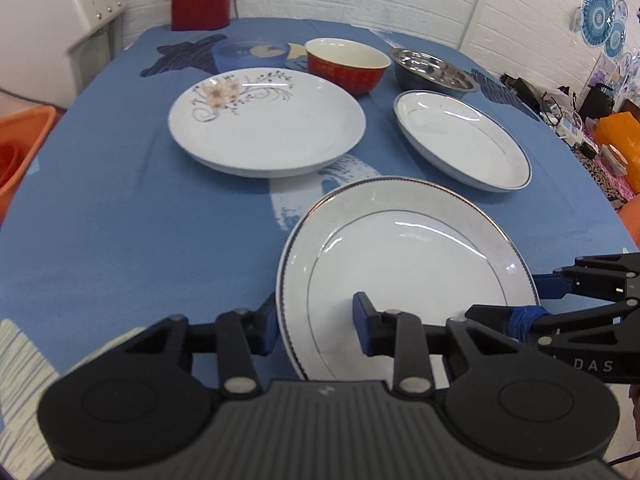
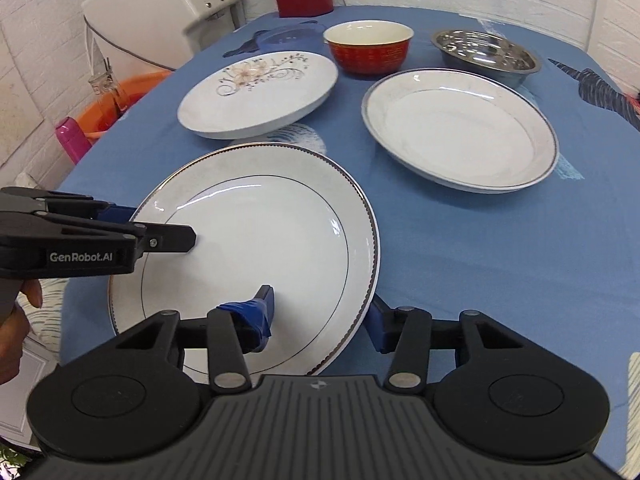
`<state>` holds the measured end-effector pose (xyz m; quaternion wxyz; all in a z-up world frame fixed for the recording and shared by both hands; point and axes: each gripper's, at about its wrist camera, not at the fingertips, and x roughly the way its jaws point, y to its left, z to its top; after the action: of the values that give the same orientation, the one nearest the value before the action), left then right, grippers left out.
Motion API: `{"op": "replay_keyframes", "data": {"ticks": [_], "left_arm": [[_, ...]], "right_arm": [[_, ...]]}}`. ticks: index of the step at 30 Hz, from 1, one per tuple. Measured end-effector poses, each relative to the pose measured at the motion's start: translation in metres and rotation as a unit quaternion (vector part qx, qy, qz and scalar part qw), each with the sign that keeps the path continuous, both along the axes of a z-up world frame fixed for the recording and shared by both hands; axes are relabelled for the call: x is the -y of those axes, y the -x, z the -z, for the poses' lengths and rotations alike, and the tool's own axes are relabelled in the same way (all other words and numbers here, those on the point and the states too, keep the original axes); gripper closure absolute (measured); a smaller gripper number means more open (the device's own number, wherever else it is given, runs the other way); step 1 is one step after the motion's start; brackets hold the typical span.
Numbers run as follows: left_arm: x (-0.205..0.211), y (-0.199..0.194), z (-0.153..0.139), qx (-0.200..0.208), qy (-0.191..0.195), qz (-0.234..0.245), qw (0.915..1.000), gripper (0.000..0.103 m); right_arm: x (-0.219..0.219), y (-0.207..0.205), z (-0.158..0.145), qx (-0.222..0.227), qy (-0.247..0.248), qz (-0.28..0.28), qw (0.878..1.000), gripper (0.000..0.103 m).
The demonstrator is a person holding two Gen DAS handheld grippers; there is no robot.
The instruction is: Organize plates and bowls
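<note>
I have both grippers at the near plate, which sits at the near edge of the blue table. My left gripper straddles the plate's left rim, one finger outside and one over the plate's face, and my right gripper does the same on the right rim. Both have a gap on either side of the rim, so I judge them released, not yet pinching.

Farther off lie the flowered plate on the left and a blue-rimmed plate on the right, well apart. Behind them stand a red bowl, a steel bowl and a pale blue bowl.

The plate looks like glazed china: stiff, fairly heavy, slick and breakable. I would clamp squarely on the flat rim at opposite sides, firmly, and keep it level so that it cannot slide out.
</note>
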<state>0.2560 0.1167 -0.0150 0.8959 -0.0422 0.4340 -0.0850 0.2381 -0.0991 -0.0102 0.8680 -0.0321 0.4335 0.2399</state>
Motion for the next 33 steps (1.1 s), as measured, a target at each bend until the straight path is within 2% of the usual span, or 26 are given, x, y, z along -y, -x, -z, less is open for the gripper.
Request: {"op": "replay_keyframes", "data": {"ticks": [4,7,9,11,19,21,22,24,27,29,33], "left_arm": [[-0.039,0.016,-0.008,-0.002,-0.003,-0.034,0.9994,0.072],[-0.061,0.025,-0.011,0.008,-0.02,-0.059,0.998,0.072],[-0.073,0.024,-0.006,0.003,-0.022,-0.07,0.9973,0.072],[-0.079,0.02,0.001,-0.006,-0.021,-0.075,0.9969,0.072],[-0.078,0.011,0.006,0.008,-0.012,-0.066,0.9977,0.071],[-0.08,0.012,0.006,0.009,-0.001,-0.061,0.9981,0.052],[-0.081,0.013,0.004,0.013,0.004,-0.058,0.9982,0.031],[-0.083,0.02,-0.006,0.041,-0.012,-0.061,0.9972,0.03],[-0.09,0.024,-0.025,0.076,-0.041,-0.068,0.994,0.028],[-0.096,0.017,-0.034,0.083,-0.041,-0.07,0.9933,0.026],[-0.102,-0.015,-0.043,0.068,-0.018,-0.069,0.9951,0.026]], "right_arm": [[-0.035,0.006,-0.008,0.016,-0.021,-0.033,0.999,0.066],[-0.06,0.005,-0.008,0.015,-0.038,-0.061,0.997,0.066],[-0.073,0.004,-0.003,0.013,-0.034,-0.073,0.997,0.066],[-0.081,0.001,0.004,0.004,-0.032,-0.071,0.997,0.066],[-0.083,0.007,0.004,0.025,-0.001,-0.076,0.997,0.063],[-0.084,0.007,0.005,0.026,0.003,-0.08,0.996,0.061],[-0.084,0.006,0.004,0.024,0.004,-0.085,0.996,0.061],[-0.08,0.002,0.0,0.015,0.006,-0.087,0.996,0.063],[-0.062,0.0,-0.014,0.033,0.016,-0.06,0.998,0.063],[-0.053,-0.007,-0.026,0.046,0.014,-0.04,0.998,0.062],[-0.051,-0.038,-0.045,0.05,0.015,-0.003,0.999,0.061]]}}
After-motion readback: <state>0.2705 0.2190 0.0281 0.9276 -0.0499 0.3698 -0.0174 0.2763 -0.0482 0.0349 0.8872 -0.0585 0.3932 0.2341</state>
